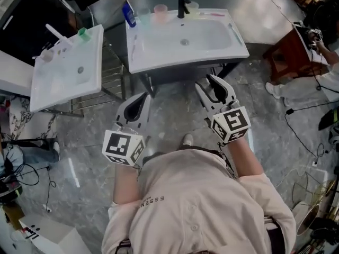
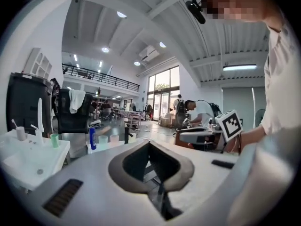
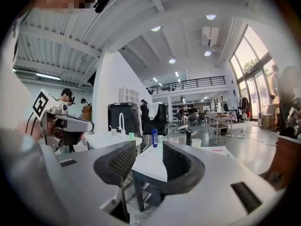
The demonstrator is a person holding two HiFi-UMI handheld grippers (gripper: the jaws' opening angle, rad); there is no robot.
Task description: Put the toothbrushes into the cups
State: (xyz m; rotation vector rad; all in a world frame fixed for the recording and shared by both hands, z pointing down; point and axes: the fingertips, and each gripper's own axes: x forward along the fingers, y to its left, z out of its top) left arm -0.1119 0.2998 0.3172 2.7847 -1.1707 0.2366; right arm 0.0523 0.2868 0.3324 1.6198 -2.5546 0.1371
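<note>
Got the left gripper [image 1: 141,97] clenched shut on nothing and the right gripper [image 1: 205,82] spread open, also empty, both short of the sink [image 1: 238,51]. Spotted a pink toothbrush [image 1: 214,15] lying flat on the back rim just beside a pale cup [image 1: 194,6], not inside it. Looks like nothing in the pink cup [image 1: 160,10] either.

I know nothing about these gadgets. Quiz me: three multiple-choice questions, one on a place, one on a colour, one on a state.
1. Where is the blue bottle? A on the floor; B at the far left corner of the sink straight ahead; C in a claw.
2. That sink's tap is: A white; B black; C red.
3. The right claw is: A shut on a toothbrush; B shut on a cup; C open, empty.
Answers: B, it stands on the rim; B, dark against the white sink; C, jaws apart, nothing between.
</note>
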